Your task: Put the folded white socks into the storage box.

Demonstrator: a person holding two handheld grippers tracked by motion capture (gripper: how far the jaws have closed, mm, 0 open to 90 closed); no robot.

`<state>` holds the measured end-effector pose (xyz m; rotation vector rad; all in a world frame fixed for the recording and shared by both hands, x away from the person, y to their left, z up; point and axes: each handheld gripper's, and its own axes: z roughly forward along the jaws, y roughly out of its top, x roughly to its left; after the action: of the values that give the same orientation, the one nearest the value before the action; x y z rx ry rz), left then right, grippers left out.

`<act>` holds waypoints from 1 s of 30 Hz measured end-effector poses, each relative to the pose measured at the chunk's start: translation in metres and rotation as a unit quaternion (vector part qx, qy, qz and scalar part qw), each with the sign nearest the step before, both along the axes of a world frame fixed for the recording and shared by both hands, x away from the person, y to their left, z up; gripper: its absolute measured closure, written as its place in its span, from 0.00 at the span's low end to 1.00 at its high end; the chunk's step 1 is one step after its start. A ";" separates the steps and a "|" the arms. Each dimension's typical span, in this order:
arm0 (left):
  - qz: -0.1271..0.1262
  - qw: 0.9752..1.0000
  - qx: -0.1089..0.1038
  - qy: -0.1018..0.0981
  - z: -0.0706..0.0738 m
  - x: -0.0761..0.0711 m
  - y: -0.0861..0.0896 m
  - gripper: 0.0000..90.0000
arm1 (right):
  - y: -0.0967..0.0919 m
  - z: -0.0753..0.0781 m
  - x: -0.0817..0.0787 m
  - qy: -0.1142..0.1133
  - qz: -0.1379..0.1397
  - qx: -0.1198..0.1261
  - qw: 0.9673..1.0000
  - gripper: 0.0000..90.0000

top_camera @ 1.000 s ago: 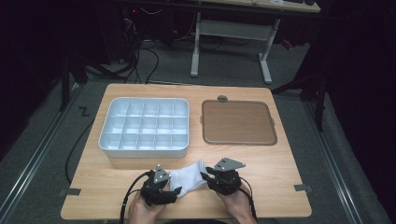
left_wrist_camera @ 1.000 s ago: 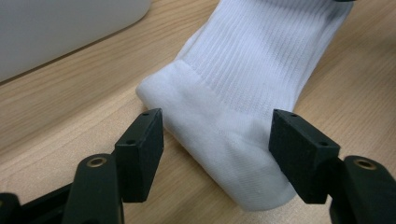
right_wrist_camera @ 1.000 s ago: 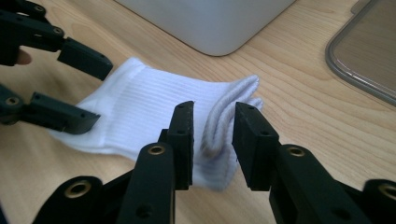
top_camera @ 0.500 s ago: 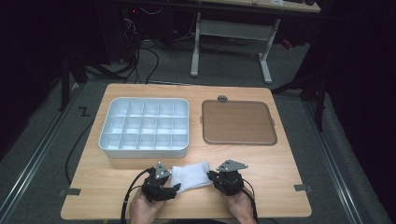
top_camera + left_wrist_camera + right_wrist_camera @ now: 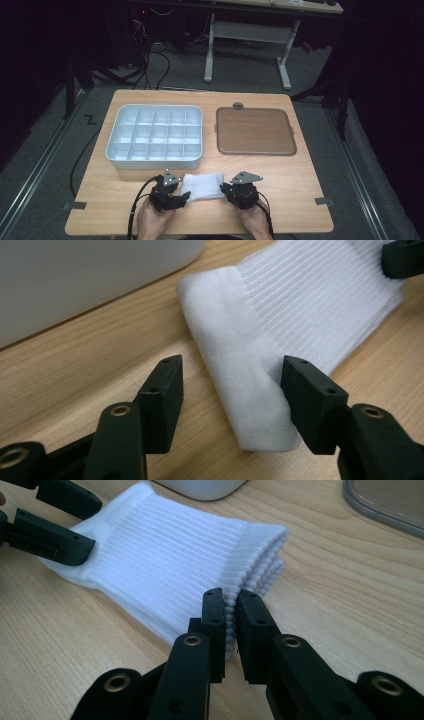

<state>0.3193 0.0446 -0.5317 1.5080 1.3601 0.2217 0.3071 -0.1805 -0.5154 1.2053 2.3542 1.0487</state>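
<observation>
While our right gripper [image 5: 230,607] pinches the ribbed cuff edge of the white sock [image 5: 165,565], our left gripper [image 5: 230,390] stands spread around the folded end of it, one jaw on bare wood and the other just beside the fold. The right jaws have just been closing, with the cuff layers between them; the left jaws have narrowed a little but do not press yet.

We see the sock lying flat near the front edge of the wooden table [image 5: 300,180], between the two grippers, just in front of the white compartment tray [image 5: 155,137]. The brown lid [image 5: 254,131] lies well apart at the right, and all compartments look empty from above.

We judge that we are in the folding step: one end is secured, the other is being taken. Next, the left jaws must shut on the fold, through all layers, so that both ends can be lifted together. Whether the right jaws hold every layer of the cuff we cannot tell surely, because the lower layers are hidden; a gentle lift would show it.
</observation>
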 end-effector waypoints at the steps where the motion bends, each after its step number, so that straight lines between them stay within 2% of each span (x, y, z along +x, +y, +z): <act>1: 0.000 1.000 0.000 0.000 0.000 0.000 0.000 0.48 | 0.001 0.001 0.000 -0.001 0.002 -0.001 1.000 0.91; 6: -0.002 1.000 -0.002 -0.002 0.004 -0.001 0.003 0.46 | 0.001 0.002 -0.001 -0.002 -0.002 0.004 1.000 0.84; 8: -0.001 1.000 -0.013 0.000 0.006 -0.001 0.005 0.45 | 0.001 0.007 -0.004 -0.010 -0.004 0.011 1.000 0.81; 9: 0.002 1.000 -0.021 0.002 0.008 -0.001 0.006 0.45 | 0.001 0.007 -0.004 -0.010 -0.004 0.011 1.000 0.81; 10: 0.002 1.000 -0.025 0.002 0.010 0.001 0.009 0.45 | 0.003 0.012 -0.006 -0.020 -0.003 0.011 1.000 0.81; 14: 0.009 1.000 -0.028 -0.001 0.016 0.006 0.011 0.44 | 0.008 0.020 -0.007 -0.033 0.007 0.015 0.999 0.83; 18: 0.015 0.999 -0.032 -0.002 0.021 0.016 0.014 0.44 | 0.019 0.021 -0.007 -0.043 0.023 0.021 0.999 0.87; 23: 0.016 0.999 -0.028 0.006 0.021 0.024 0.011 0.44 | 0.031 0.016 -0.002 -0.033 0.040 0.019 0.998 0.91; 30: 0.019 0.999 -0.042 0.012 0.020 0.036 0.003 0.45 | 0.042 0.005 0.005 -0.018 0.049 0.023 0.998 0.93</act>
<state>0.3548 0.0476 -0.5121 1.4195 1.4015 0.1696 0.3124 -0.1387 -0.5102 1.0869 2.3964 1.1507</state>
